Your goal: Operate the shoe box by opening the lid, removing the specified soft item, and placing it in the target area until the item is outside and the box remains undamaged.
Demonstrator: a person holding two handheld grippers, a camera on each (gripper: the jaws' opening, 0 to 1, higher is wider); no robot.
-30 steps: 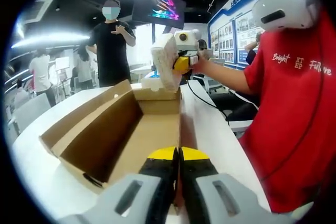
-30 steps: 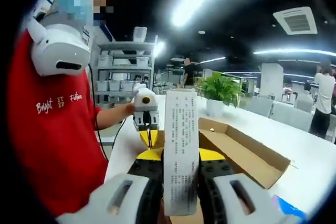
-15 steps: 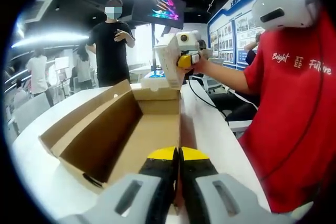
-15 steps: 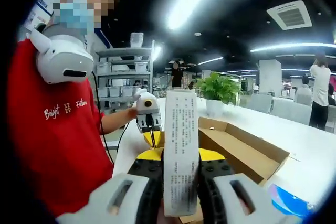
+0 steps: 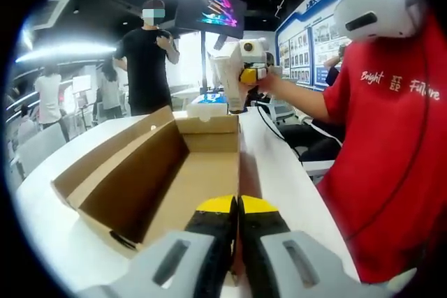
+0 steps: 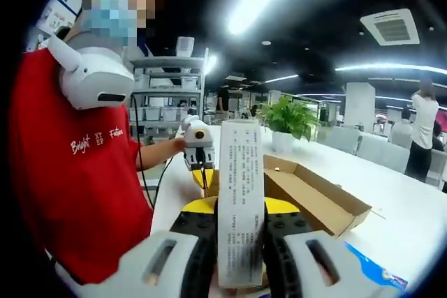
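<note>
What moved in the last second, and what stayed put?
The right claw carried the white packet it grips a little higher and turned it more edge-on, seen from the left gripper view. Nothing was let go. The left claw stayed shut on the rim of the open cardboard box, which stayed put on the white table.

shirt text: we read "Bright" and "Future" on the red shirt (image 5: 398,137) | printed sheet (image 6: 241,207): print too small for us

The brown cardboard shoe box (image 5: 167,172) lies open on the white surface (image 5: 279,165). A white, printed soft packet (image 6: 240,200) stands upright, lifted above it.
</note>
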